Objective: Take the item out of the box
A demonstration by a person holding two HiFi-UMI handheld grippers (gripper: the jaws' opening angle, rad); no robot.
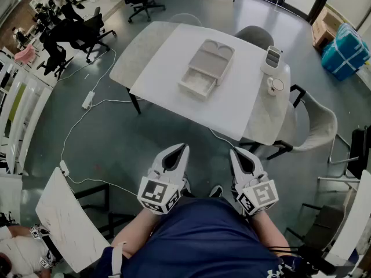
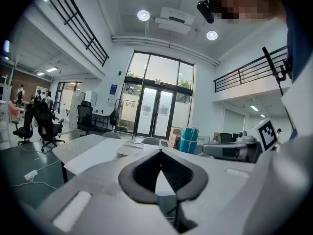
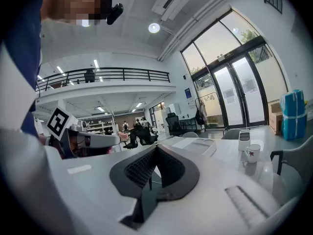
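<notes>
A pale beige box [image 1: 199,83] lies open on the white table [image 1: 174,83], its lid [image 1: 216,55] folded back behind it. What lies inside cannot be made out from here. Both grippers hang close to my body, well short of the table's near edge. The left gripper [image 1: 180,148] has its jaws shut with nothing between them, and so does the right gripper [image 1: 235,152]. In the left gripper view the shut tips [image 2: 160,151] point toward the distant box [image 2: 129,148]. The right gripper [image 3: 156,148] likewise faces the box [image 3: 201,146] from afar.
A mug [image 1: 275,86] and a white device [image 1: 272,58] stand at the table's right end. A grey chair [image 1: 317,123] sits to the right, another chair [image 1: 255,36] behind. Cables and a power strip [image 1: 88,99] lie on the floor at left. A white board [image 1: 64,225] stands at lower left.
</notes>
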